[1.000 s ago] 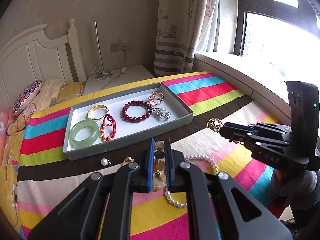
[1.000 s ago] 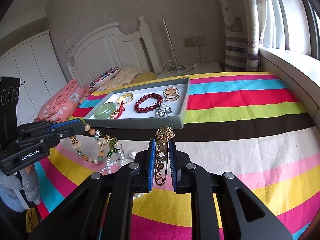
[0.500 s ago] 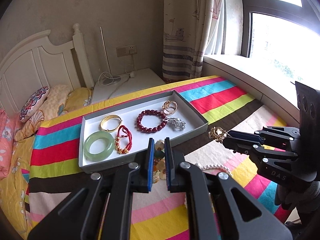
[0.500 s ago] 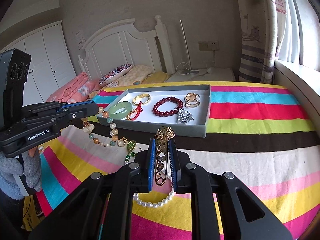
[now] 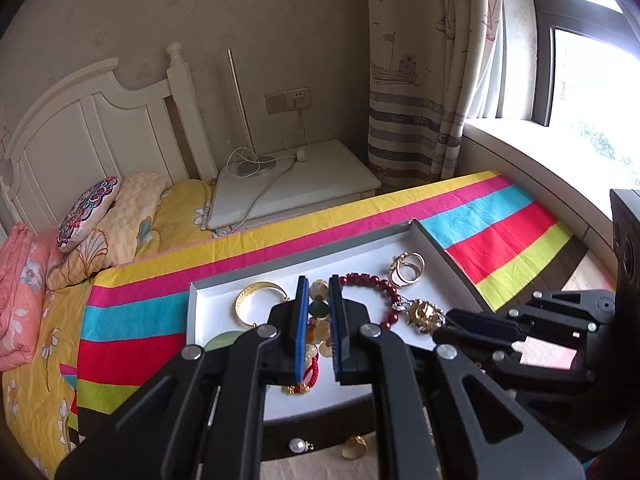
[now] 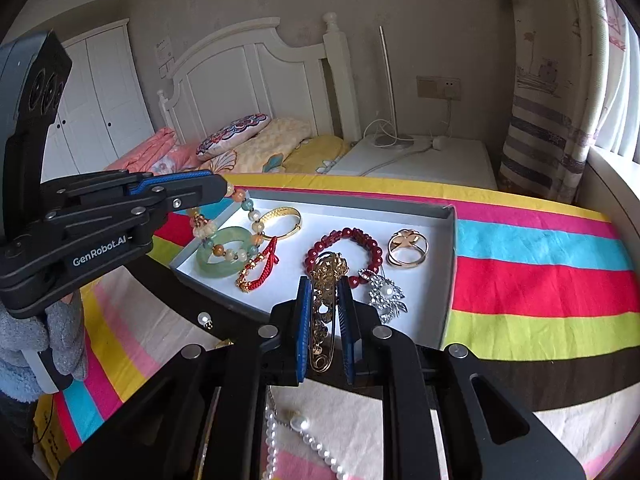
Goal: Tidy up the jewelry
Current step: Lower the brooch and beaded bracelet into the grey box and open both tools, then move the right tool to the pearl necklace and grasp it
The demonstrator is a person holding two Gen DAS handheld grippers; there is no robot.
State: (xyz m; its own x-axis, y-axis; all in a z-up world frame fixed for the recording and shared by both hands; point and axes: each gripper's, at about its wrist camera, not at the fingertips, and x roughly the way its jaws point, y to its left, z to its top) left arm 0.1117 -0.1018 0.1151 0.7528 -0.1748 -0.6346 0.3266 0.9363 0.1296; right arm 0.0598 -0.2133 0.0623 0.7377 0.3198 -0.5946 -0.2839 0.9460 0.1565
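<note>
My left gripper [image 5: 319,292] is shut on a multicoloured bead necklace [image 6: 240,216], which hangs over the left part of the grey tray [image 6: 450,264]. My right gripper [image 6: 325,292] is shut on a gold brooch pin [image 6: 326,304] and holds it above the tray's near side; the brooch also shows in the left wrist view [image 5: 425,314]. In the tray lie a green jade bangle [image 6: 218,258], a gold bangle [image 6: 282,220], a red cord bracelet [image 6: 258,268], a dark red bead bracelet [image 6: 346,248], a gold ring [image 6: 408,247] and a silver brooch [image 6: 384,292].
The tray sits on a striped bedspread [image 6: 540,280]. A pearl necklace [image 6: 304,440], a pearl earring [image 5: 298,445] and a gold ring [image 5: 354,446] lie on the spread in front of the tray. Pillows [image 6: 240,136] and a nightstand [image 5: 288,184] stand behind.
Both grippers have moved forward and up, from above the bedspread to over the tray, each still holding its piece. The necklace now dangles over the jade bangle.
</note>
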